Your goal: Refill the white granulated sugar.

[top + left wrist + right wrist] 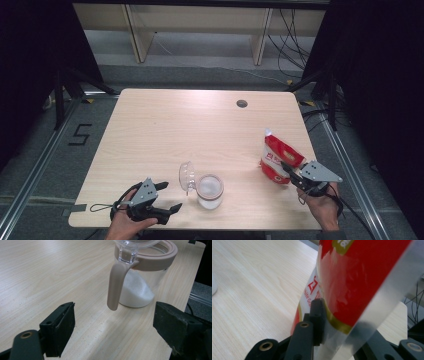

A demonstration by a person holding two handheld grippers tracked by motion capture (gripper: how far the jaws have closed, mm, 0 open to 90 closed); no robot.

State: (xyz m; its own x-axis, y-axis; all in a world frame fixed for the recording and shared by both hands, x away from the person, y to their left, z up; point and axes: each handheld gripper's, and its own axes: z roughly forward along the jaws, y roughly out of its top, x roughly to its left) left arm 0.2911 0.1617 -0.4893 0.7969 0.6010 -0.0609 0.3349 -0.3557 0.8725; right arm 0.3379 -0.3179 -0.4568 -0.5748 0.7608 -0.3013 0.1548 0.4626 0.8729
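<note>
High view: glossy red pouch (278,161), clear round jar (209,190)

Glossy plastic bag (276,161), matt wooden table (175,130)

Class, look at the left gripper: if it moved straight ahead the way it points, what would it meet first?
Probably the beige handle of the clear, beige-rimmed lidded jar holding white powder; the left gripper stands open before it.

Round grommet hole (242,103) in the wooden table (165,125), far edge.
</note>
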